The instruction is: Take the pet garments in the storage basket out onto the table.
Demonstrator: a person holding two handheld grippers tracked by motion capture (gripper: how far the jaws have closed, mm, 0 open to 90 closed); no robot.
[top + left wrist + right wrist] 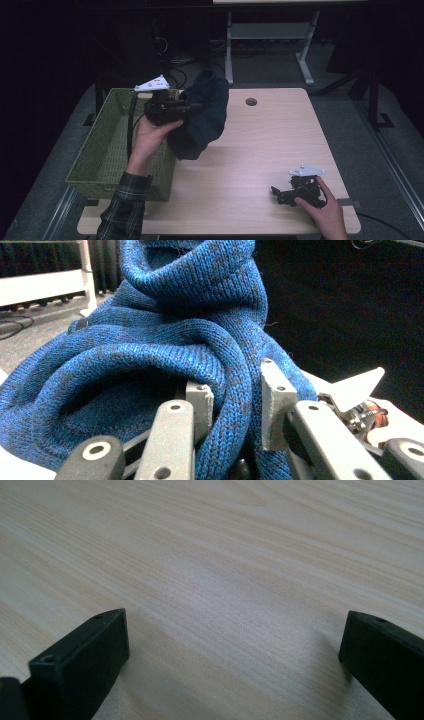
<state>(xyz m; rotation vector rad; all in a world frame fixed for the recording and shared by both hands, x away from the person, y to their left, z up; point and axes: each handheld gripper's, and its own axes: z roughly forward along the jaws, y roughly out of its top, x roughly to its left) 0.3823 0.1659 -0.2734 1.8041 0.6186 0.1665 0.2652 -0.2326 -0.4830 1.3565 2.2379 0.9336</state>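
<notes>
Left hand-held gripper (235, 405) clamping blue knit (165, 340), right hand-held gripper (235, 655) wide apart

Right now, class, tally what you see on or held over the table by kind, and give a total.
Blue knitted garment: 1, held up in the left tongs
Green woven basket: 1
Hand-held tongs: 2, the right tongs resting open on the wooden table
Total: 4

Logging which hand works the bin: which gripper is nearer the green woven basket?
Left. The left gripper, clamping a blue knitted garment, hangs above the green woven basket's right rim; the right gripper rests on the table, far right.
</notes>
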